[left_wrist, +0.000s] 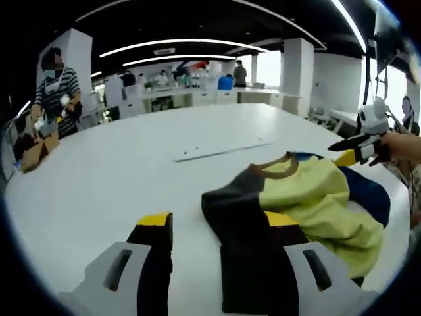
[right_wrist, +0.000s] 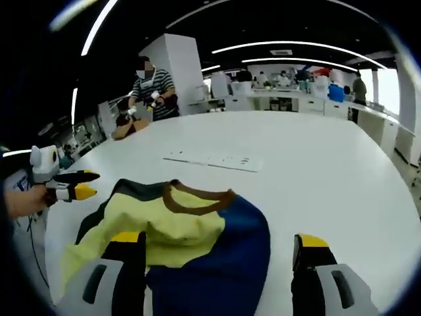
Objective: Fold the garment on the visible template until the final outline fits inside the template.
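Observation:
A crumpled shirt [left_wrist: 309, 197] lies on the white round table [left_wrist: 131, 171]. It has a dark grey part, a pale yellow part, a blue part and a brown collar [left_wrist: 279, 170]. My left gripper [left_wrist: 217, 220] is open, and the dark grey cloth lies between its jaws and over the right one. My right gripper [right_wrist: 217, 240] is open too, with the blue and yellow cloth of the shirt [right_wrist: 197, 230] between its jaws. Each gripper shows in the other view, held by a hand with its jaws apart: the right gripper [left_wrist: 352, 150] and the left gripper [right_wrist: 75, 184]. A thin flat pale sheet [right_wrist: 210, 160] lies beyond the shirt, seen edge-on as the sheet [left_wrist: 220, 153].
A person in a striped shirt [right_wrist: 152, 89] stands at the table's far edge beside a brown cardboard box [left_wrist: 36, 153]. Desks, pillars and other people fill the room behind. Bare white tabletop [right_wrist: 329, 178] stretches beyond the shirt.

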`<state>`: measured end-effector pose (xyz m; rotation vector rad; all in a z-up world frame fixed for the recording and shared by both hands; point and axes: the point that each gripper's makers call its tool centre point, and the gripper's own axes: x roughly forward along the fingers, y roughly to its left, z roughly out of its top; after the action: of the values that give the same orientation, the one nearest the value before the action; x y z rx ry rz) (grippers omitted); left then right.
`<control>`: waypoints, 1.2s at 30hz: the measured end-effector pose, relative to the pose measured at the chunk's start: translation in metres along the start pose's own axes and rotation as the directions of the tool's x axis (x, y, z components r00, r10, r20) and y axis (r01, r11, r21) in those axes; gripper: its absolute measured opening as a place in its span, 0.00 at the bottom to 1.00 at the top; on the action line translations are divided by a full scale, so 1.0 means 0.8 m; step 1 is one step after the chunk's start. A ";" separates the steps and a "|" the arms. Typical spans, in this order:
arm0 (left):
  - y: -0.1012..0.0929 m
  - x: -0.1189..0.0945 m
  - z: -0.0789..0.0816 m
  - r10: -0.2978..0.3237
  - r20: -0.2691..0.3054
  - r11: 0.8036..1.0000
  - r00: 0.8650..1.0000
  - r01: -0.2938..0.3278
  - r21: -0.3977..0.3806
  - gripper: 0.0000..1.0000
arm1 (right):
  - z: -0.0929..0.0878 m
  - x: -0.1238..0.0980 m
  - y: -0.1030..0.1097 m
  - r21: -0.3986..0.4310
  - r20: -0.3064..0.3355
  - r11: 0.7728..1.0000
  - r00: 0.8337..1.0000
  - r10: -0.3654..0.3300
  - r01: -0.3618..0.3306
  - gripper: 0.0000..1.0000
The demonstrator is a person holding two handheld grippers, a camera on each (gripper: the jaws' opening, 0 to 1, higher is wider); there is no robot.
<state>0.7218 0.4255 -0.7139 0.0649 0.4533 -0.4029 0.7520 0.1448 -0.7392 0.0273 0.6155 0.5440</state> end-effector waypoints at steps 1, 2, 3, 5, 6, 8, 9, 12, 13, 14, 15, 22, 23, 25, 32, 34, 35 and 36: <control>-0.002 -0.003 0.001 -0.008 0.014 1.000 1.000 0.009 -0.008 0.53 | -0.003 -0.005 0.005 -0.026 -0.005 1.000 1.000 0.010 -0.010 0.93; -0.003 -0.007 -0.001 -0.011 0.012 1.000 1.000 0.011 -0.010 0.55 | -0.007 -0.009 0.009 -0.051 -0.018 0.998 1.000 0.019 -0.019 0.93; -0.005 -0.010 -0.002 -0.012 0.010 1.000 1.000 0.012 -0.010 0.56 | -0.010 -0.014 0.012 -0.071 -0.024 0.997 1.000 0.019 -0.020 0.93; -0.009 -0.017 -0.004 -0.026 0.011 0.999 1.000 0.026 -0.026 0.56 | -0.013 -0.023 0.017 -0.077 -0.024 0.997 0.999 0.029 -0.031 0.93; -0.014 -0.022 -0.005 -0.039 0.018 0.998 0.999 0.039 -0.039 0.56 | -0.015 -0.027 0.019 -0.079 -0.023 0.996 0.999 0.032 -0.034 0.93; -0.019 -0.031 -0.007 -0.048 0.024 0.998 0.999 0.049 -0.040 0.57 | -0.018 -0.038 0.026 -0.089 -0.020 0.995 0.999 0.044 -0.045 0.94; -0.023 -0.036 -0.008 -0.053 0.021 0.998 0.998 0.054 -0.030 0.57 | -0.020 -0.043 0.029 -0.096 -0.019 0.994 0.999 0.048 -0.050 0.94; -0.035 -0.044 -0.016 -0.073 0.005 0.997 0.997 0.073 -0.017 0.58 | -0.027 -0.061 0.036 -0.118 -0.018 0.992 0.998 0.052 -0.053 0.94; -0.042 -0.048 -0.019 -0.084 -0.004 0.996 0.996 0.084 -0.022 0.58 | -0.027 -0.063 0.037 -0.119 -0.018 0.991 0.999 0.051 -0.053 0.94; -0.047 -0.050 -0.020 -0.091 -0.003 0.996 0.996 0.091 -0.018 0.57 | -0.029 -0.067 0.038 -0.121 -0.015 0.991 0.999 0.049 -0.050 0.94; -0.054 -0.053 -0.022 -0.101 -0.004 0.995 0.995 0.101 -0.012 0.56 | -0.033 -0.073 0.041 -0.125 -0.013 0.991 0.999 0.050 -0.051 0.94; -0.087 -0.071 -0.028 -0.142 0.007 0.990 0.990 0.142 -0.007 0.56 | -0.063 -0.102 0.058 -0.150 -0.034 0.987 0.998 0.059 -0.063 0.94; -0.091 -0.073 -0.029 -0.148 0.008 0.989 0.989 0.148 -0.012 0.56 | -0.068 -0.107 0.062 -0.144 -0.037 0.987 0.997 0.066 -0.071 0.93; -0.103 -0.079 -0.030 -0.162 0.011 0.987 0.987 0.162 -0.017 0.57 | -0.077 -0.115 0.068 -0.136 -0.037 0.988 0.997 0.071 -0.076 0.93; -0.136 -0.100 -0.042 -0.197 -0.006 0.980 0.980 0.197 0.007 0.56 | -0.101 -0.138 0.084 -0.132 -0.045 0.989 0.997 0.065 -0.071 0.93; -0.142 -0.104 -0.045 -0.201 -0.008 0.979 0.979 0.202 0.013 0.56 | -0.106 -0.144 0.089 -0.108 -0.036 0.992 0.997 0.067 -0.070 0.92; -0.147 -0.107 -0.049 -0.202 -0.014 0.979 0.979 0.202 0.010 0.55 | -0.109 -0.146 0.091 -0.100 -0.036 0.992 0.997 0.067 -0.071 0.91; -0.150 -0.109 -0.052 -0.206 -0.018 0.978 0.978 0.206 0.010 0.55 | -0.113 -0.149 0.093 -0.096 -0.038 0.993 0.997 0.066 -0.070 0.91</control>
<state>0.5861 0.3528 -0.7098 0.0331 0.4761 -0.6096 0.5851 0.1382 -0.7355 -0.0535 0.6227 0.6411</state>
